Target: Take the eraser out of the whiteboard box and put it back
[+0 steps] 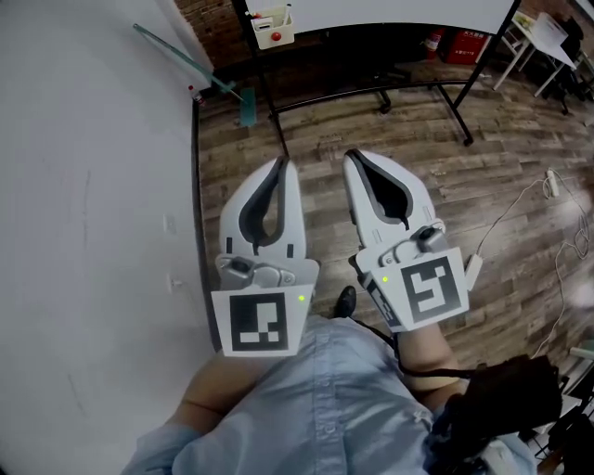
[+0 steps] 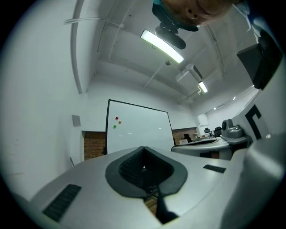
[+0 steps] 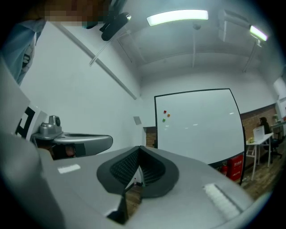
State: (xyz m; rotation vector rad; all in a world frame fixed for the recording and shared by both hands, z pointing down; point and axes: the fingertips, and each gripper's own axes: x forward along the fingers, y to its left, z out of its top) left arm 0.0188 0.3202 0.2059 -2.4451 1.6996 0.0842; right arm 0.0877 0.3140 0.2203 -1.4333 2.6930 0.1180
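While my left gripper (image 1: 281, 169) and right gripper (image 1: 353, 160) hang clenched, empty, side by side, the whiteboard box (image 1: 272, 26) sits at twelve o'clock.

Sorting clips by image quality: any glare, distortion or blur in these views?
Head view: evenly lit, sharp, floor planks bowed toward the edges. Left gripper view: fisheye with black corners, ceiling lamp blown out. Right gripper view: same fisheye, ceiling light glaring, slight bluish haze.
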